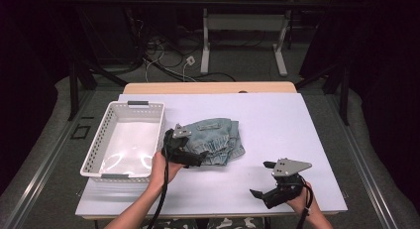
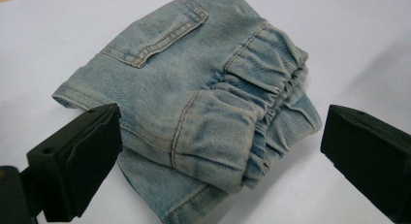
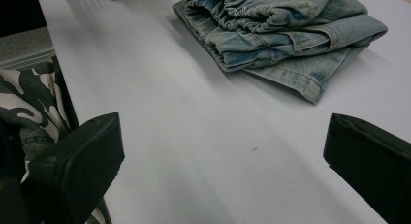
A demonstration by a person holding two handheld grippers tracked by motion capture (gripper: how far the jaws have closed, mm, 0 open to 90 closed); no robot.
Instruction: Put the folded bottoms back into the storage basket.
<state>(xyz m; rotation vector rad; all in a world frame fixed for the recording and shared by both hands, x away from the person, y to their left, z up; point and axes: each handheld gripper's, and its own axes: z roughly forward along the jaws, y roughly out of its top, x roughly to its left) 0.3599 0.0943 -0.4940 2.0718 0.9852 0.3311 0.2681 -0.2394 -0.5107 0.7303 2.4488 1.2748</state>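
- Folded light-blue denim shorts (image 1: 218, 140) lie mid-table on a white table (image 1: 277, 115); no label or writing can be read on them.
- A white perforated basket (image 1: 94, 154) sits just left of the shorts.
- The left gripper (image 2: 220, 151) is released, jaws wide astride the shorts' elastic waistband.
- The right gripper (image 1: 262, 182) is released over bare tabletop, well right of the shorts near the front edge.
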